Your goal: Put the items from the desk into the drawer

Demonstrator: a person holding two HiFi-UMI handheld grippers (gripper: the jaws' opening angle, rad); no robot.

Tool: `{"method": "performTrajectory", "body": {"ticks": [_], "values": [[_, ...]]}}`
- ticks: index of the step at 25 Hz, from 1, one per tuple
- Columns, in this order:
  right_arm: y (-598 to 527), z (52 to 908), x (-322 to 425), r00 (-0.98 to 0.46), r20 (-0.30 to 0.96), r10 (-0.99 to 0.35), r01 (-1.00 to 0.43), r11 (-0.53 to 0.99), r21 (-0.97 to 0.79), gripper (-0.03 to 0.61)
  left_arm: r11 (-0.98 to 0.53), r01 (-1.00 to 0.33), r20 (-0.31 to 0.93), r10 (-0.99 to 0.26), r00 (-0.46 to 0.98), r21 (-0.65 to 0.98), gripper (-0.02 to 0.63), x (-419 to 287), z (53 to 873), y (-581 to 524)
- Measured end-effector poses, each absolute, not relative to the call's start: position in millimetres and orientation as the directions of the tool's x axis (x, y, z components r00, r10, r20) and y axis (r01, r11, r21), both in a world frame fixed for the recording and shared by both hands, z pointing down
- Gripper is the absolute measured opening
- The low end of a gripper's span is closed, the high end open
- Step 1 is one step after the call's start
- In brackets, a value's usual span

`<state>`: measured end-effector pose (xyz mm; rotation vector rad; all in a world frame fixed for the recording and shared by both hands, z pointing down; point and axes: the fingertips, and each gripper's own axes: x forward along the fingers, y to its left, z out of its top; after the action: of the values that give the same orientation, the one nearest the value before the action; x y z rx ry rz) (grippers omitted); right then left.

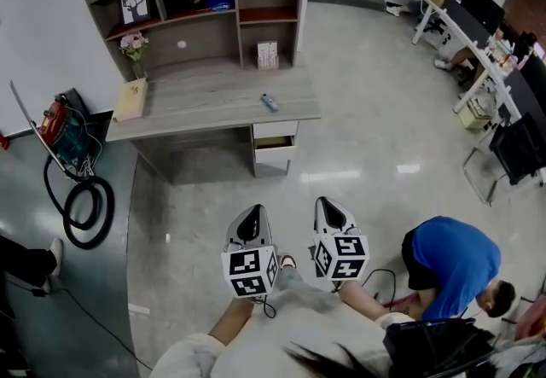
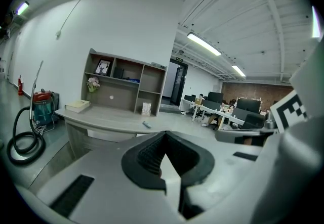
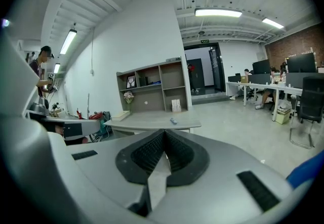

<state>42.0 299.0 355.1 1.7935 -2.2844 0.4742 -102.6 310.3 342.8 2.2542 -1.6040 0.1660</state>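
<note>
From the head, steeply down, well back from the grey wood-grain worktop [image 1: 213, 99]. In both gripper views, level and forward, far off. Shared across all three: worktop and brown shelf hutch [image 1: 205, 39].

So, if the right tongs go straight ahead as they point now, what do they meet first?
Probably the desk, near the small blue-grey item on it; only floor lies between, though depth is unclear.

Both tongs, left [image 1: 253, 223] and right [image 1: 332, 216], closed, empty, side by side.
</note>
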Motion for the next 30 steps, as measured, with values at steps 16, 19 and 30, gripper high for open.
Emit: {"method": "performTrajectory", "body": {"ticks": [16,19,30], "values": [[196,358,70,-0.304,0.35,-0.886,-0.951,0.261,-0.165,-0.002,-0.242,-0.949,0.319,-0.9,0.298,0.202,-0.003,-75,340,213],[179,362,75,-0.312,0.358,-0.88,-0.949,0.269,-0.166,-0.002,-0.233,-0.951,0.324,-0.9,0.29,0.202,-0.003,-70,343,197],[138,370,95,-0.328,0.381,-0.865,-0.944,0.28,-0.176,-0.002,-0.213,-0.956,0.348,-0.897,0.273,0.201,-0.003,-54,351,160]]}}
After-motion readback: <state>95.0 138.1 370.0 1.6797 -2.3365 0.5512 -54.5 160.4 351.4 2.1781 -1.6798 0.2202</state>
